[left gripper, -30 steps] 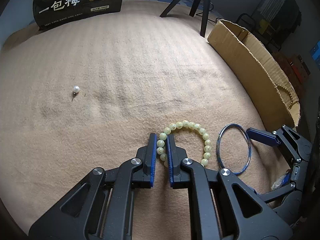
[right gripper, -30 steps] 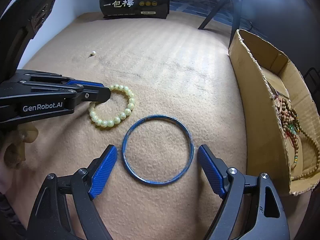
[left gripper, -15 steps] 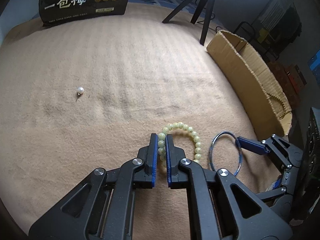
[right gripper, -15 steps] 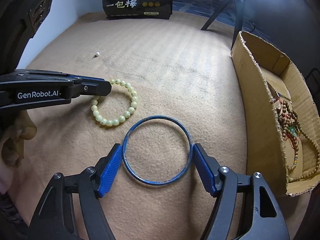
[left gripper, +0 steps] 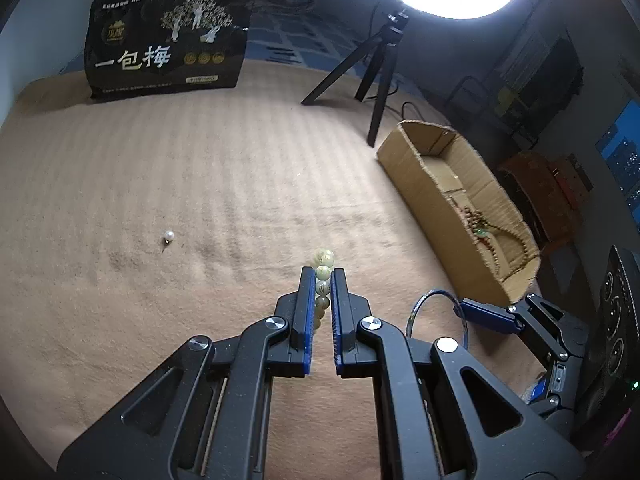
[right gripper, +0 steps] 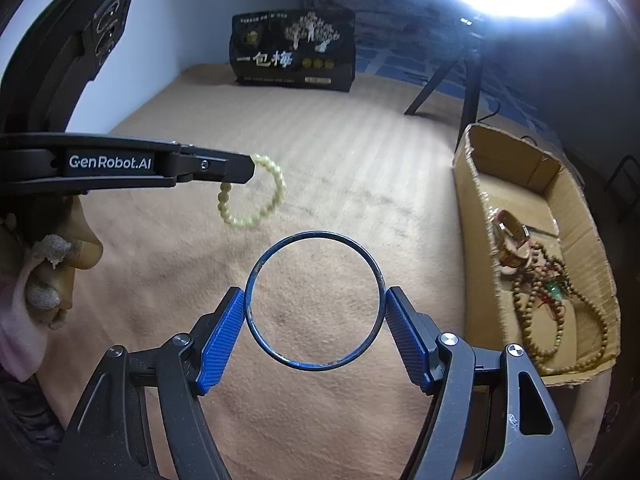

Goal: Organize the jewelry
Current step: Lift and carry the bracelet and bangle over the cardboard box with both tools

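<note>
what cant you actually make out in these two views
- Pale bead bracelet: left wrist view shows it edge-on between the left gripper fingers; most of the loop is hidden.
- Cardboard box: the beads inside are tangled, so the pieces cannot be counted.
- Blue bangle: left wrist view, lower arc hidden by the gripper body.

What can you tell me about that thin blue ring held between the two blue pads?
The thin blue metal-looking bangle is a plain, closed circle, its finish scuffed in spots along the rim. It is clamped across its width by the right gripper, one blue-padded jaw pressing each side. It hangs clear of the tan blanket, touching nothing else, with the cardboard box off to its right.
</note>
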A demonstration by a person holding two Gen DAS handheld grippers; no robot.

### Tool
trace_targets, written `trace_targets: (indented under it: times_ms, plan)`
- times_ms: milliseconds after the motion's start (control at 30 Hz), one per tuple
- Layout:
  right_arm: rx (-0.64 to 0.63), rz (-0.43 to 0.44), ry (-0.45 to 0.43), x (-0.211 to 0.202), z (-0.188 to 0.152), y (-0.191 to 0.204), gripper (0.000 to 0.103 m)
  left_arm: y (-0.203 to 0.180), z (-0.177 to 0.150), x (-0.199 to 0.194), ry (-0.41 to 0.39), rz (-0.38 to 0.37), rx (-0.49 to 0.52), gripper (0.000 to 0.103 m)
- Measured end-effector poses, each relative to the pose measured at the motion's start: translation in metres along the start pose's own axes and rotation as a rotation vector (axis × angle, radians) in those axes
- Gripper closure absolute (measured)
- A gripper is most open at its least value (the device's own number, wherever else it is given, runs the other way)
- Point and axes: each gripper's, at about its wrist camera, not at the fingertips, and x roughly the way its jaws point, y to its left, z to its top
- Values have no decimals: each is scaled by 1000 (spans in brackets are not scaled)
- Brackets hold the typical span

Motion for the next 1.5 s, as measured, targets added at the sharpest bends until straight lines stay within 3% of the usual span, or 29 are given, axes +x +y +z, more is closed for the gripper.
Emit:
trace_targets:
  times_ms: [800, 1200, 1500]
  plan:
    - [189, -120, -116, -62, 16, -112, 32, -94, 12, -8, -70, -123, 136, 98]
    - [322, -155, -141, -63, 29, -175, 32, -145, 16, 1, -72, -197, 171, 98]
    - [368, -174, -122, -50, 30, -198, 32, -173, 14, 16, -65, -229, 195, 98]
